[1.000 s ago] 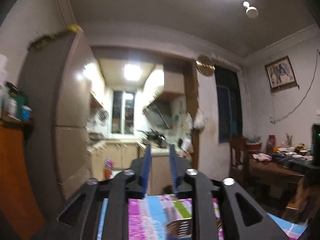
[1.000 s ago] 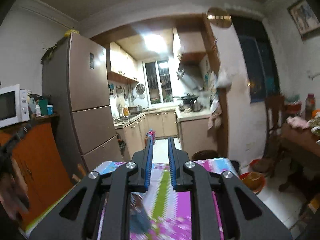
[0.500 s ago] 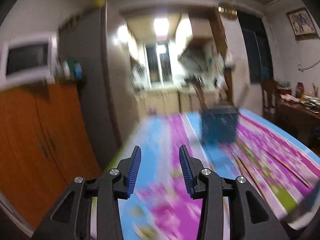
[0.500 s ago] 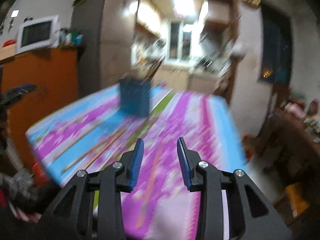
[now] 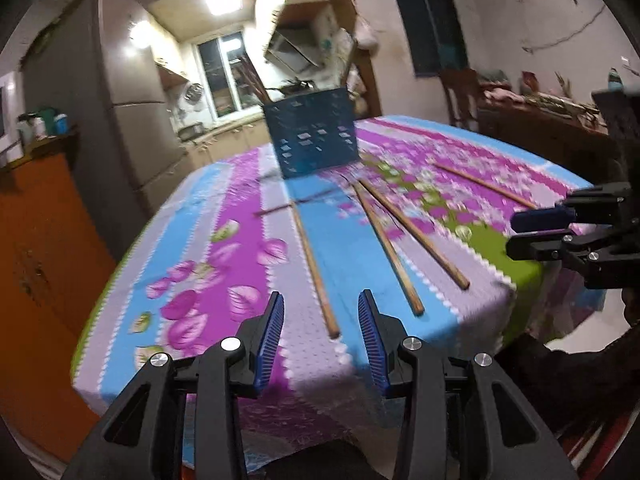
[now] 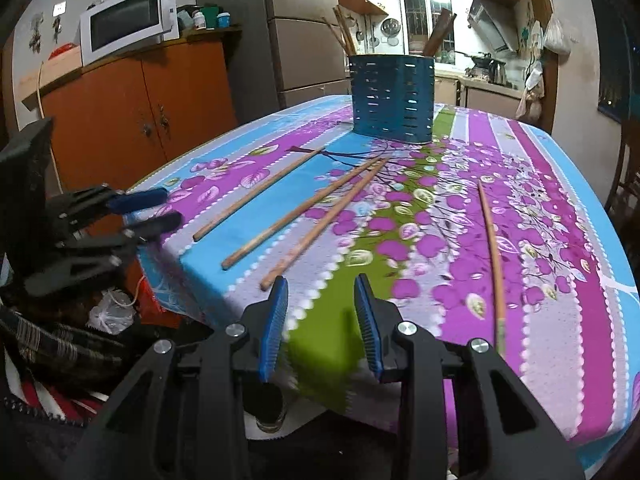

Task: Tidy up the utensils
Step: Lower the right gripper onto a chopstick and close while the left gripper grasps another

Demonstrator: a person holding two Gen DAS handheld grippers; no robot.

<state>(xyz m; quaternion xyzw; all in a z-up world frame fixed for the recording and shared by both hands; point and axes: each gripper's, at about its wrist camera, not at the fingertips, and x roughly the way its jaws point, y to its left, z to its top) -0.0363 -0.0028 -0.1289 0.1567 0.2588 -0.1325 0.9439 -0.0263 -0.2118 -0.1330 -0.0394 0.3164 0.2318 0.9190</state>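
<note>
Left gripper [image 5: 320, 340] and right gripper [image 6: 320, 312] both spread, nothing between pads, hovering at near edge of floral tablecloth [image 6: 520, 208]. Orange cabinet [image 6: 132, 112] left. Blue slotted holder [image 6: 392, 100] stands mid-table; four chopsticks [image 6: 304, 212] lie loose before it, path unobstructed.

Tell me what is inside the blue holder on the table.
A few wooden sticks poke out above the blue holder, leaning against its rim. Its perforated wall hides their lower ends and anything else inside.
</note>
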